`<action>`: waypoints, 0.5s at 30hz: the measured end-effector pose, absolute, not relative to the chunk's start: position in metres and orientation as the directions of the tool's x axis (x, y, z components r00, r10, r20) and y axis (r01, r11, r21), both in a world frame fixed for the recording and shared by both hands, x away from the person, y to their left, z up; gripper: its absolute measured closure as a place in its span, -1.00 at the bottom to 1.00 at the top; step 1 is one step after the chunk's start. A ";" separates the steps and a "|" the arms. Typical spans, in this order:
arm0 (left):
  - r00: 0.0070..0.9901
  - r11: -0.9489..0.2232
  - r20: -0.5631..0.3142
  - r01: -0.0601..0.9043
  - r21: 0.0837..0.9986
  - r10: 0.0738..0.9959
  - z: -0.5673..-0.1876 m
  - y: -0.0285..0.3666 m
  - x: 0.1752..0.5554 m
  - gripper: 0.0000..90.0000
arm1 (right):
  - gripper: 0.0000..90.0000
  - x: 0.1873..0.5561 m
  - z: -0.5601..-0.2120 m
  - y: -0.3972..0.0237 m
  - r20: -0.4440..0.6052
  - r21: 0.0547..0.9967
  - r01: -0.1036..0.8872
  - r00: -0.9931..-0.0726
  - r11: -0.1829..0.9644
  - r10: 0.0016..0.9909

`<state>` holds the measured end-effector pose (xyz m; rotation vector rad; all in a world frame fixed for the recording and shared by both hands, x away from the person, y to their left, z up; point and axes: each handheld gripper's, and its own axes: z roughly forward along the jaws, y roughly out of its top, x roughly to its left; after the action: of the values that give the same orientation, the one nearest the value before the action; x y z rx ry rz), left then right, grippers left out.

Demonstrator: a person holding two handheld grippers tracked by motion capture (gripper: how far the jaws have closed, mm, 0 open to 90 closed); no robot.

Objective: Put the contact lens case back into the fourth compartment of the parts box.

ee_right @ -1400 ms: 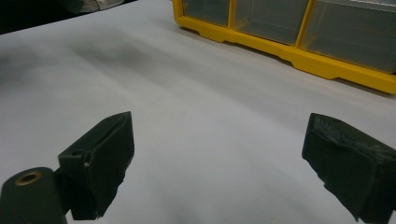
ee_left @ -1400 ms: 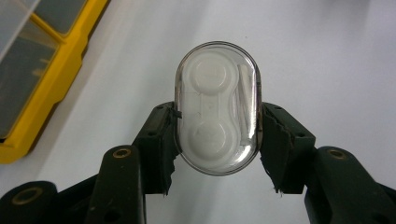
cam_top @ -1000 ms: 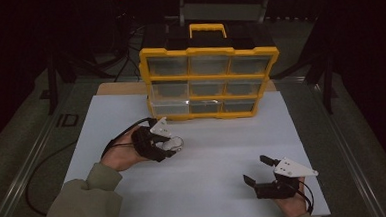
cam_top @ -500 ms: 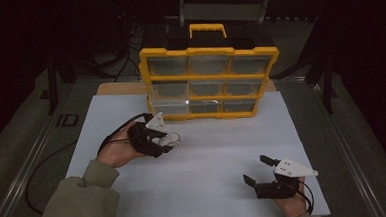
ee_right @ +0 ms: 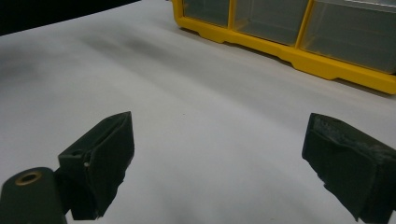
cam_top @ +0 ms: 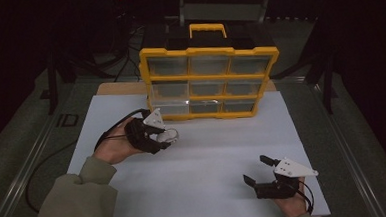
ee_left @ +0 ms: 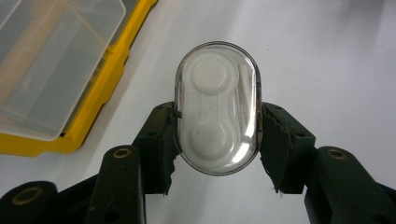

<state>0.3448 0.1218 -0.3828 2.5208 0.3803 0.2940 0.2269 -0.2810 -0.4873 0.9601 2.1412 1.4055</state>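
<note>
Gripping the clear oval case (ee_left: 217, 108) across its width, the left tool (ee_left: 217, 140) aligns with its long axis.

A yellow organiser box (cam_top: 209, 80) with clear drawers stands upright at the far side of the white worktop (cam_top: 208, 152). The left tongs (cam_top: 168, 138) clasp a small clear case (cam_top: 169, 135) just in front of its lower left corner. The right tongs (cam_top: 257, 170) rest near the front right edge, jaws spread wide
</note>
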 end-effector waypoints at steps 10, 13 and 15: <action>0.934 -0.797 0.128 0.208 0.567 0.334 -0.379 0.124 0.349 0.10 | -0.80 0.227 -0.488 -0.281 0.041 0.910 0.326 -0.683 0.255 0.730; 0.932 -0.797 0.132 0.210 0.566 0.339 -0.376 0.124 0.351 0.10 | -0.80 0.227 -0.488 -0.281 0.040 0.910 0.326 -0.683 0.255 0.729; 0.930 -0.796 0.134 0.211 0.567 0.342 -0.374 0.125 0.352 0.10 | -0.80 0.227 -0.487 -0.281 0.040 0.910 0.326 -0.683 0.255 0.729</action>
<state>0.3520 0.1249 -0.3737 2.5173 0.3936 0.3099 0.2271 -0.2814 -0.4874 0.9618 2.1423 1.4085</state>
